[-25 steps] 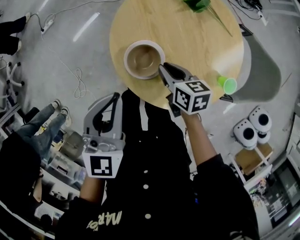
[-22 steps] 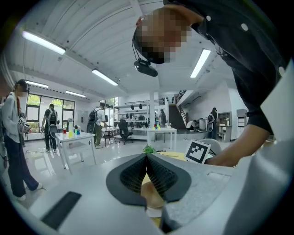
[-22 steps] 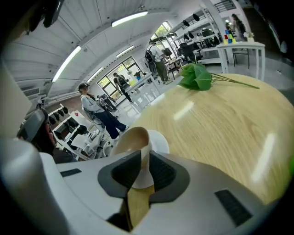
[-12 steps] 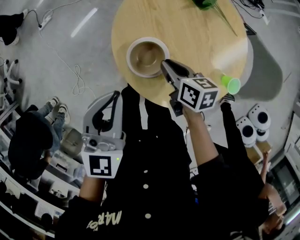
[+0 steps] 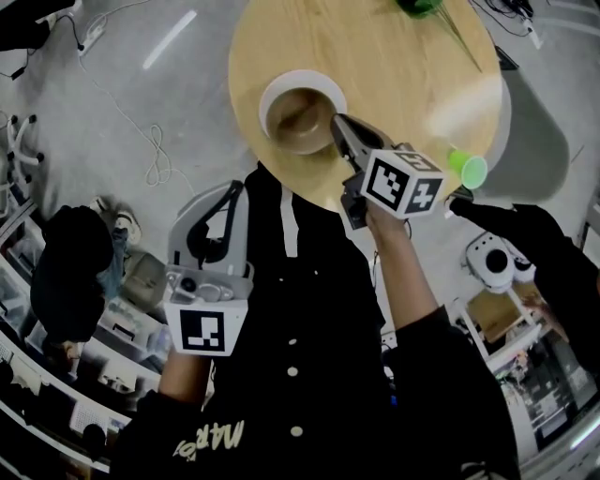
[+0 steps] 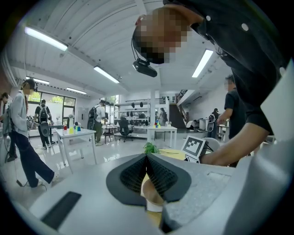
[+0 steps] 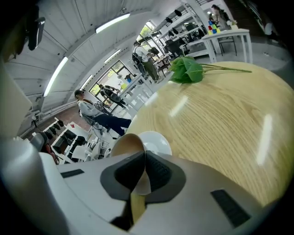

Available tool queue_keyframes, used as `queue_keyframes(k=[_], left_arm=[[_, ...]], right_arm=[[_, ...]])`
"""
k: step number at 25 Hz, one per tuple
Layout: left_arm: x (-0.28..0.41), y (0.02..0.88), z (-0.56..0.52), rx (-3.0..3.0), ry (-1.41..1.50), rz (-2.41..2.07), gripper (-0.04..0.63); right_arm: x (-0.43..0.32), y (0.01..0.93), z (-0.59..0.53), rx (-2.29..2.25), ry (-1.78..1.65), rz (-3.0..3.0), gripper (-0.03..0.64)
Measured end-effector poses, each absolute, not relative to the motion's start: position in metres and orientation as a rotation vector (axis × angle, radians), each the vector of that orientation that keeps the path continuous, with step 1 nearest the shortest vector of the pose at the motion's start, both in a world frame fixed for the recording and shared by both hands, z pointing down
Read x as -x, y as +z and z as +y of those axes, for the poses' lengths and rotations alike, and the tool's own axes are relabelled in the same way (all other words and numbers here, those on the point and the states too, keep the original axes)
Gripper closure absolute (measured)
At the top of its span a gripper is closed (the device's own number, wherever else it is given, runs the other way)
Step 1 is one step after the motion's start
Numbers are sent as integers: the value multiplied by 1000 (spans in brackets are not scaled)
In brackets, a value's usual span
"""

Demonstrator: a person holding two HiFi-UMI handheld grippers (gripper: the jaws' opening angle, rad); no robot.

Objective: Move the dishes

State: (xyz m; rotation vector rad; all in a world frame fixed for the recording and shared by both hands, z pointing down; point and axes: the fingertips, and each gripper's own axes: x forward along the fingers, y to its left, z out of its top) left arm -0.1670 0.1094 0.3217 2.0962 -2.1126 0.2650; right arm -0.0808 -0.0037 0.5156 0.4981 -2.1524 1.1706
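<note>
A tan bowl (image 5: 298,114) sits in a white plate (image 5: 281,86) near the front edge of the round wooden table (image 5: 394,66). My right gripper (image 5: 335,122) reaches the bowl's right rim; its jaws have just been closing and are now shut on that rim. In the right gripper view the thin tan bowl (image 7: 124,142) wall runs between the pads of the right gripper (image 7: 144,158), with the plate (image 7: 154,141) behind. My left gripper (image 5: 230,190) hangs shut and empty by my chest, off the table. The left gripper (image 6: 147,158) looks towards the bowl (image 6: 149,192).
A green cup (image 5: 467,169) stands at the table's right edge. A green plant sprig (image 5: 419,7) lies at the far side, also seen as the sprig (image 7: 186,69). A person in black (image 5: 534,244) stands to the right; cables and another person are on the floor at left.
The right gripper's jaws have closed onto the bowl's rim. A person in black has moved in at the right. The left gripper has stayed put.
</note>
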Motion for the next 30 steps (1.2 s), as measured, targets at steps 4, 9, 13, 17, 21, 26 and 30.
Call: queue_keyframes(k=[4,9,13,17,21,26,30], left_arm=[[167,318,113,-2104,262,-2117,592],[163,317,110,-2119,267,-2108,592],[158,311,105,-2137,273,-2099,592],[149,310,97,-2163,283,-2081,592],[139,305,90,-2202,288,-2058,592],[119,291,79,-2272,288,-2013,592],[96,284,67,-2337,286,-1964,592]], right_arm=[[80,514,1,-498,1152,-2150,612],[79,513,1,-503,1151,-2145,614],[76,507,-2,-514,1187,-2150,614],[68,504,-10,-544,1210,-2160,614],[56,496,-18,-596,1236,-2175,614],[29,481,-27,-677,1276,-2180,614],[-2,476,-37,-747,1288,-2181,614]])
